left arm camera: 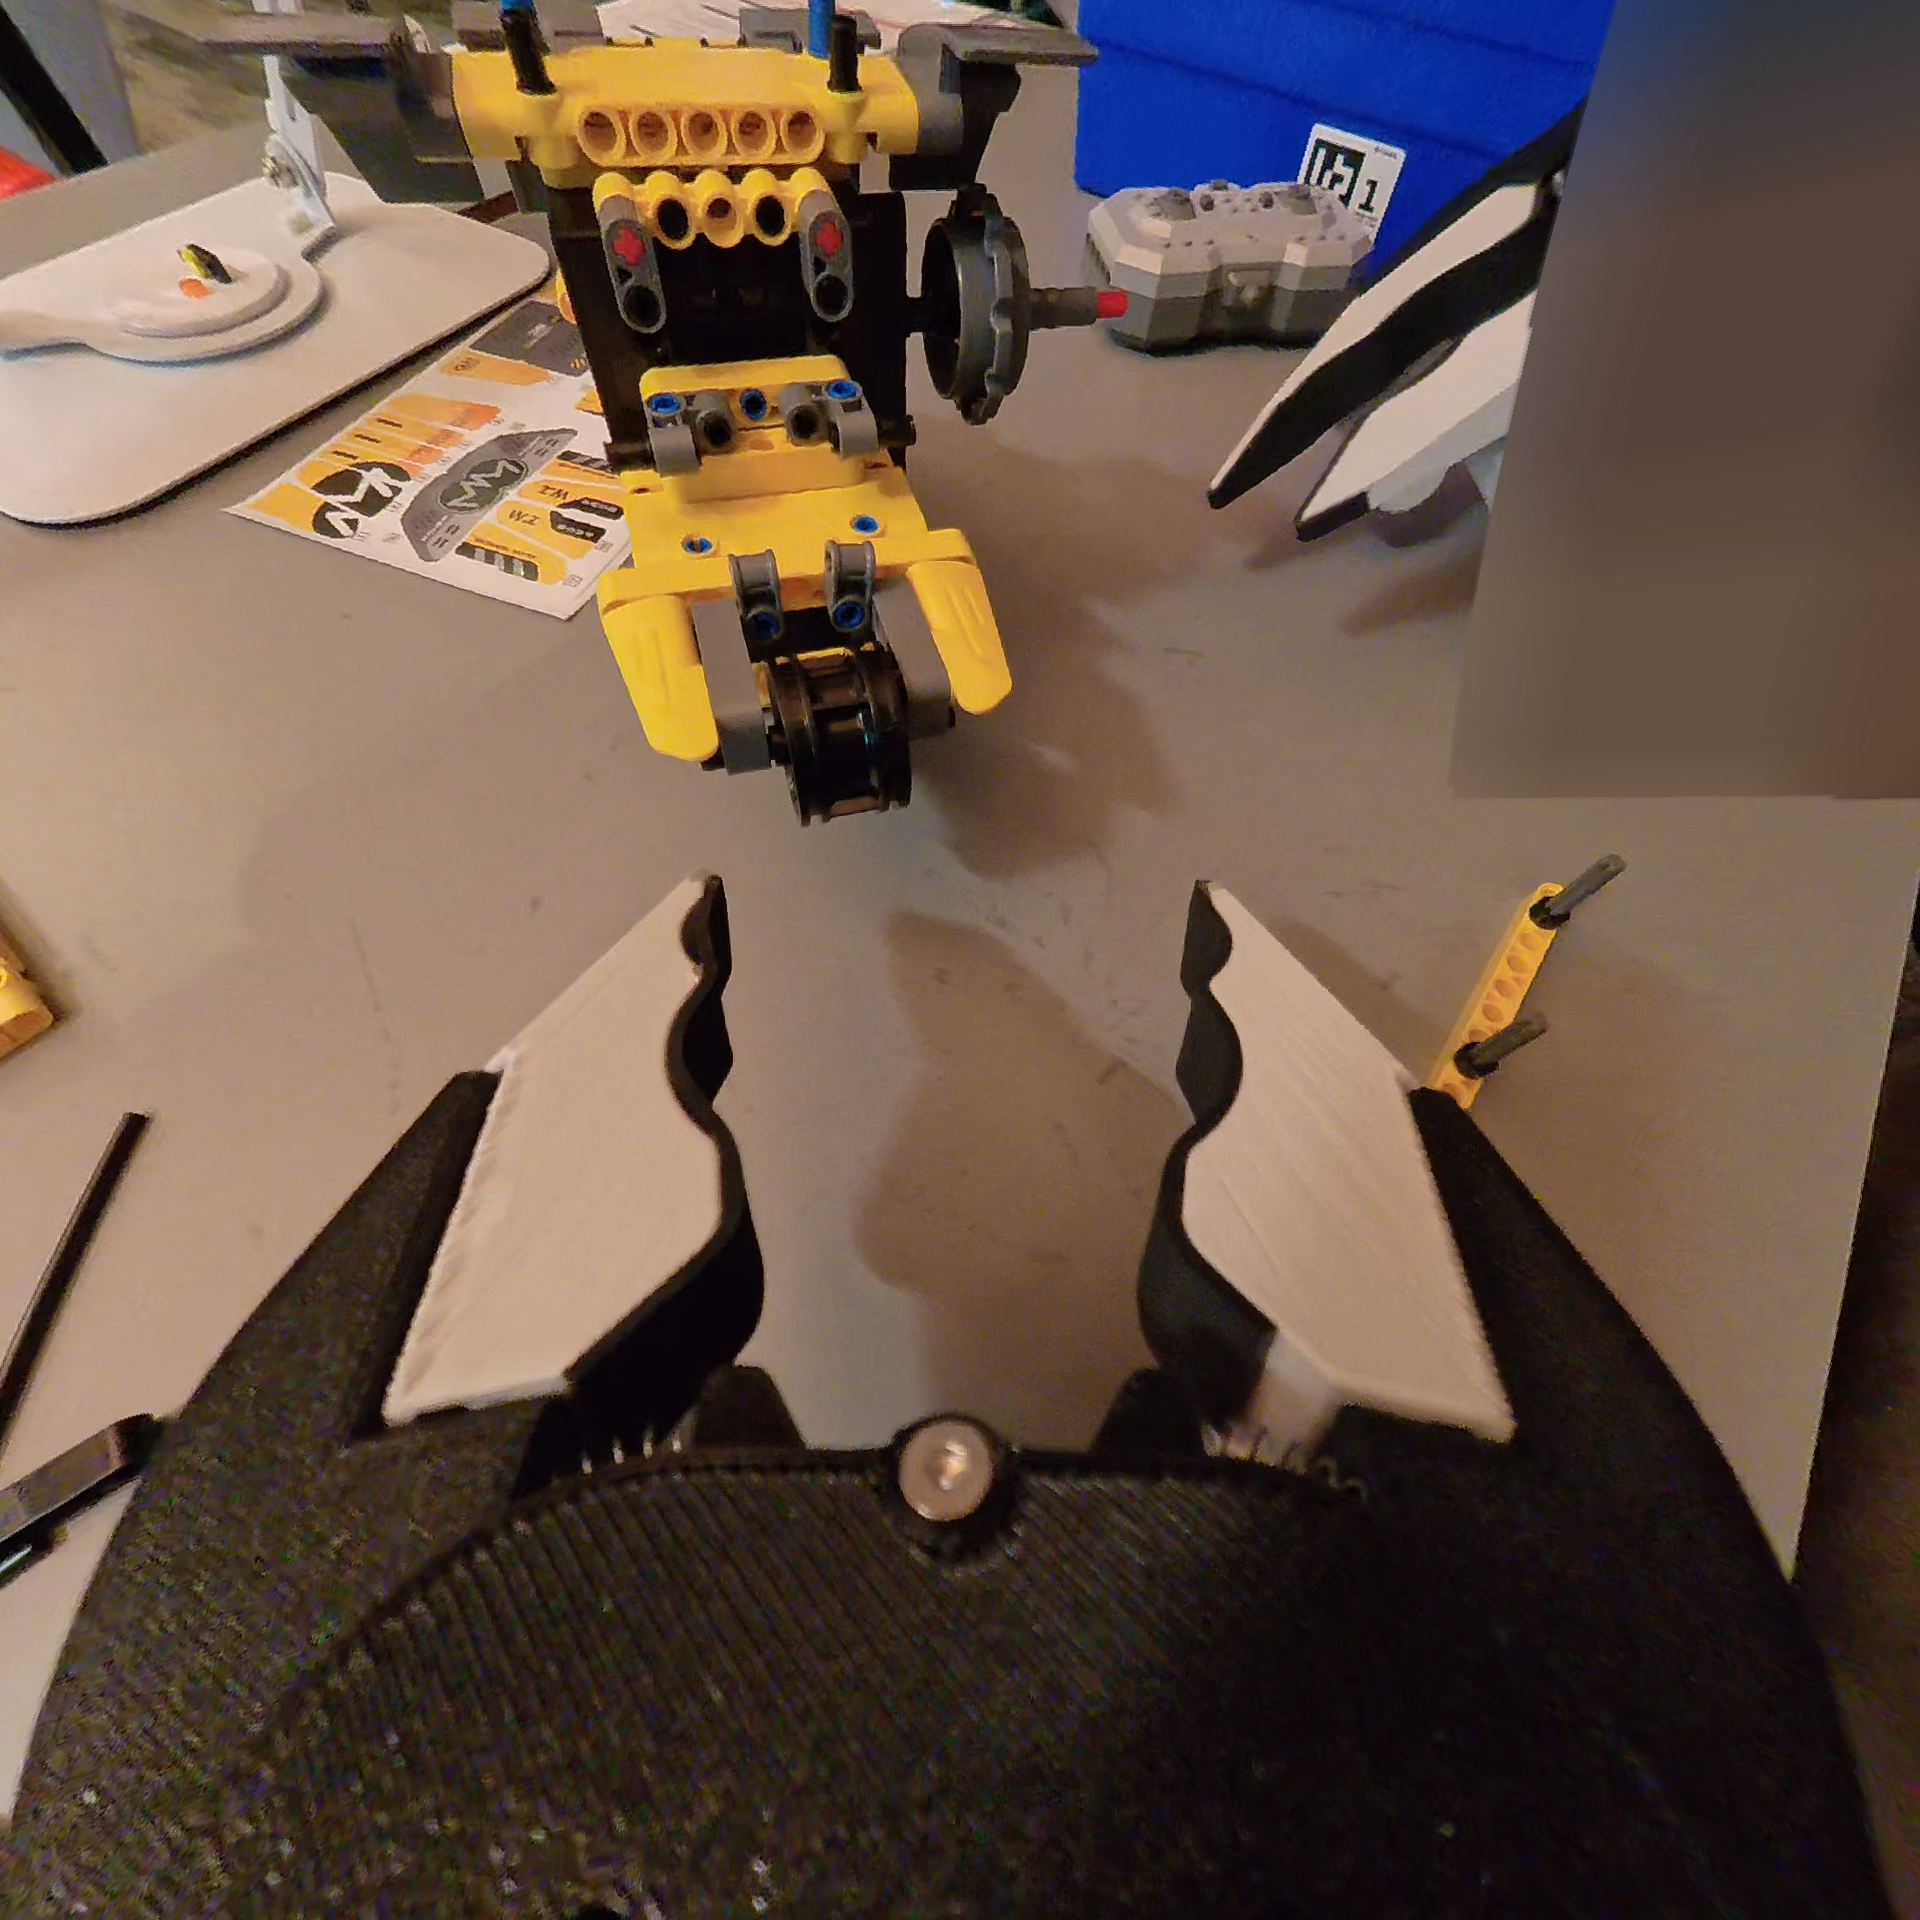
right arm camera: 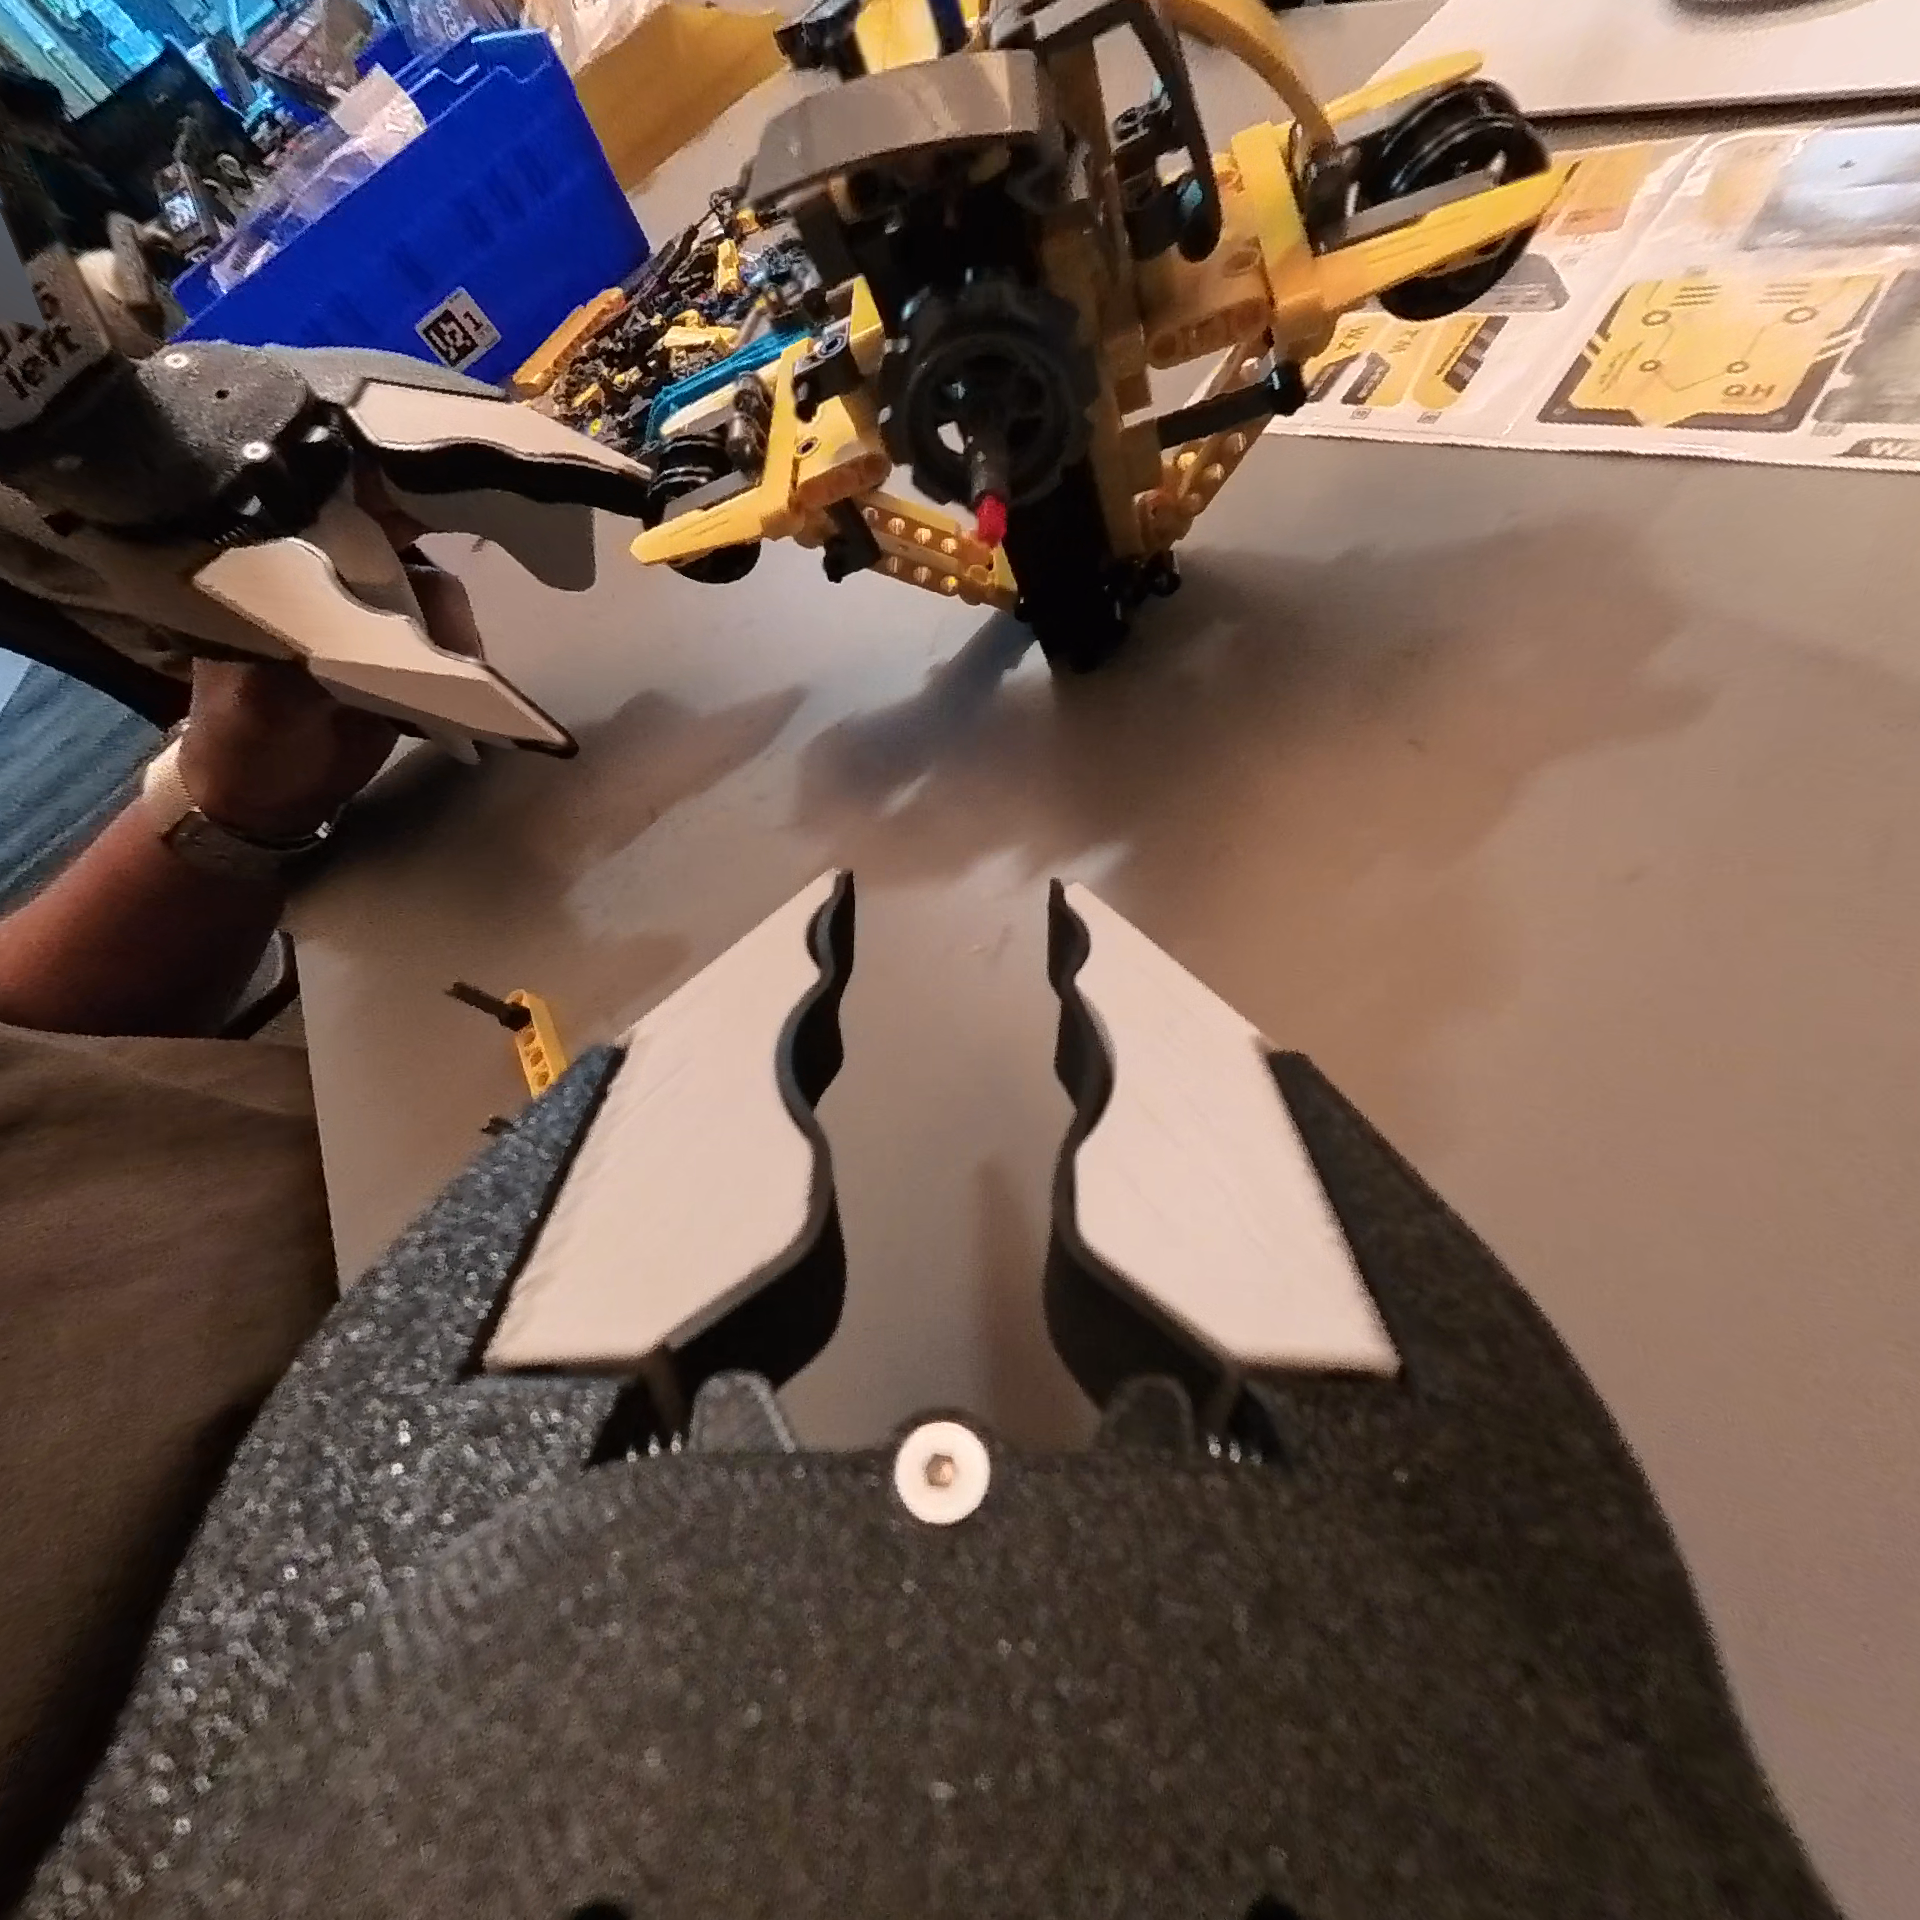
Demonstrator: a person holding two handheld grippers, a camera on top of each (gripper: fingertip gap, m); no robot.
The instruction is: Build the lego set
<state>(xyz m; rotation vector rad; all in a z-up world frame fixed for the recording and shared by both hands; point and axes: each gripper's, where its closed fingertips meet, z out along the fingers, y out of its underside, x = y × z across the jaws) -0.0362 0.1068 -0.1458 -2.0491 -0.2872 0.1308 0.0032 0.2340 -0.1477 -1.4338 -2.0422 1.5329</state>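
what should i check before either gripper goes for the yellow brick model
1. Left gripper open and empty: ok.
2. Right gripper open and empty: ok.
3. Table between grippers and yellow brick model free of parts: ok.
4. Model stands steady: cannot tell.
5. Loose yellow beam clear of left gripper: ok, beside it.
6. Sticker sheet not under model: cannot tell.

Left wrist view low over the grey table point(left arm camera: 312, 831), facing the yellow brick-built vehicle point(left arm camera: 790, 436) head-on and near, right wrist view facing its side, both sharing vehicle, blue bin point(right arm camera: 436, 239).
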